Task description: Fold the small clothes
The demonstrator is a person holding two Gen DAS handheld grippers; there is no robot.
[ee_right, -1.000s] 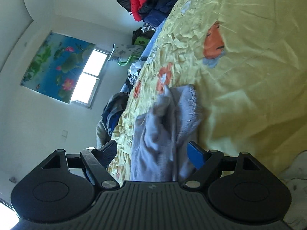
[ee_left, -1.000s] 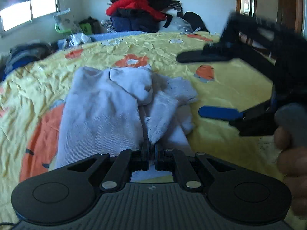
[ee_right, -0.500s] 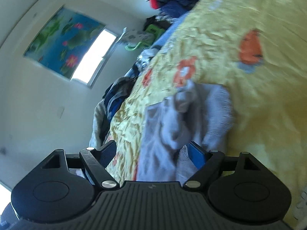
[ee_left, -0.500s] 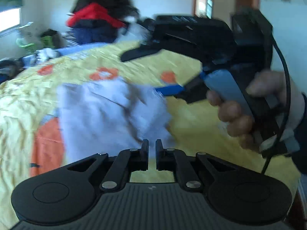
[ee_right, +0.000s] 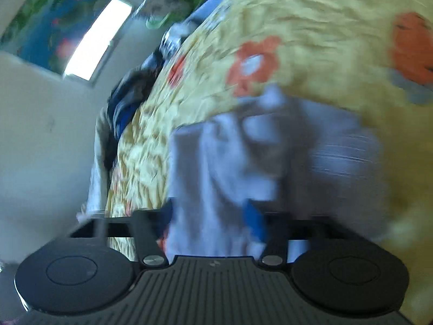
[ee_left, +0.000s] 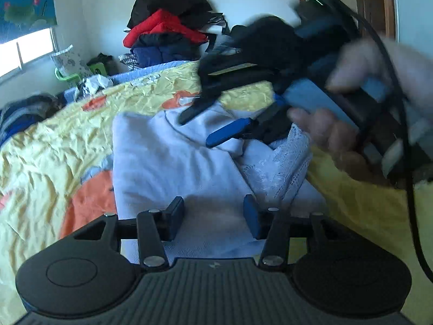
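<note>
A pale lilac baby garment (ee_left: 167, 162) with a lace-trimmed edge lies part-folded on the yellow bedspread (ee_left: 54, 149). My left gripper (ee_left: 213, 216) hovers over its near hem. Its jaws are opening, with cloth lying below the gap and nothing pinched. A hand holds my right gripper (ee_left: 199, 128) over the garment's far collar end. Its jaws are closing, with a gap still showing between the black and blue fingers. The right wrist view is blurred. There the garment (ee_right: 216, 162) bunches between the right gripper's (ee_right: 209, 216) fingers.
The bedspread (ee_right: 311, 40) has orange flower prints. A heap of dark and red clothes (ee_left: 167, 32) sits at the bed's far side, and more clothing (ee_left: 21, 111) lies at its left edge. A window (ee_left: 24, 48) is at the far left, a wooden door frame (ee_left: 373, 5) at the right.
My left gripper's jaws went from shut to apart. The right gripper swung left over the garment's far end and its jaws narrowed.
</note>
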